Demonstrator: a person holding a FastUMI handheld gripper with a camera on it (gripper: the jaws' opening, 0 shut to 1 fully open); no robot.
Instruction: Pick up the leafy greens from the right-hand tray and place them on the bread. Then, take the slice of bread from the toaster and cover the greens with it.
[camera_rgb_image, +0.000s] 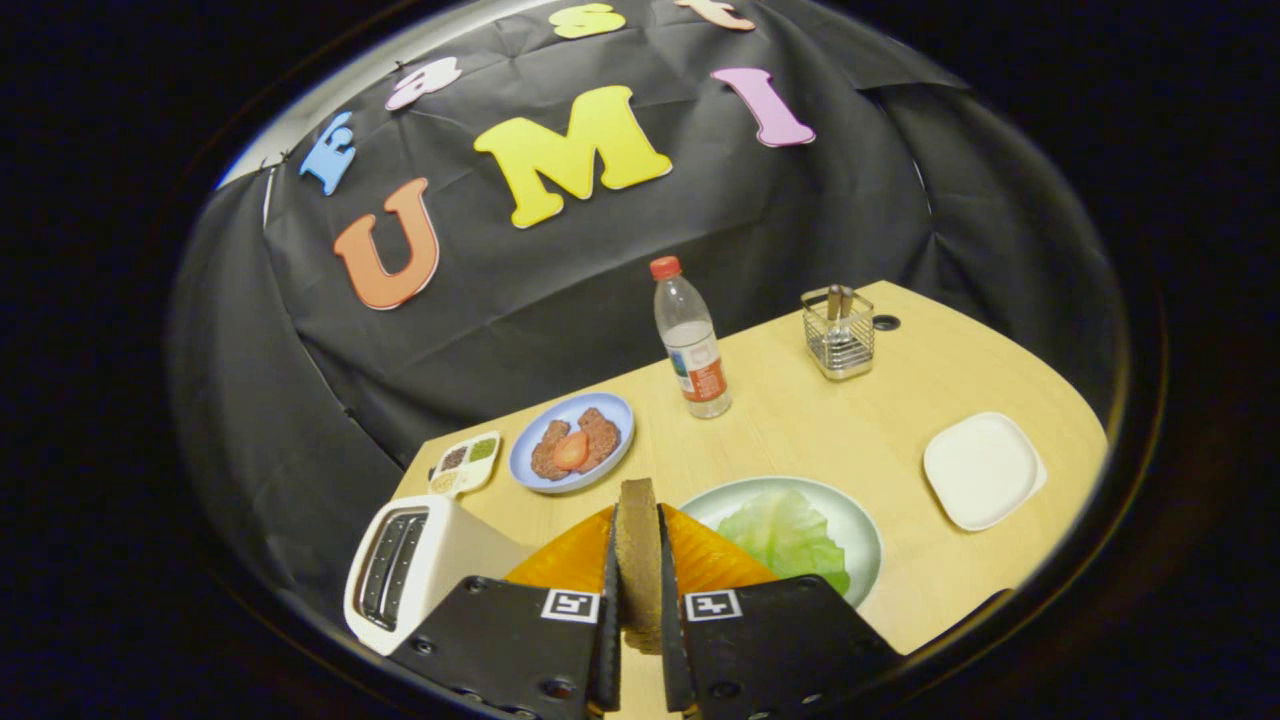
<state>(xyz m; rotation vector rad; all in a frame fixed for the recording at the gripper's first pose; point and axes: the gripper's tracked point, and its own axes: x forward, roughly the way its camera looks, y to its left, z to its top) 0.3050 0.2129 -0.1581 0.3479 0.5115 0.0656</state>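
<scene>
Apparently clamped between both fingers, the bread slice (638, 560) hides the tool (638, 640) tips and part of the leafy greens (785, 535).

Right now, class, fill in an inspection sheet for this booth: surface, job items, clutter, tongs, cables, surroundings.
Surface: pale wooden table.
Job's things: bread slice held edge-up above an orange plate; leafy greens lying on the pale green plate; white toaster beside the orange plate.
Clutter: water bottle, blue plate of patties, condiment tray, wire utensil holder, square white plate.
Tongs: tongs shut on bread slice.
Cables: nothing seen.
Surroundings: black cloth wall.
</scene>
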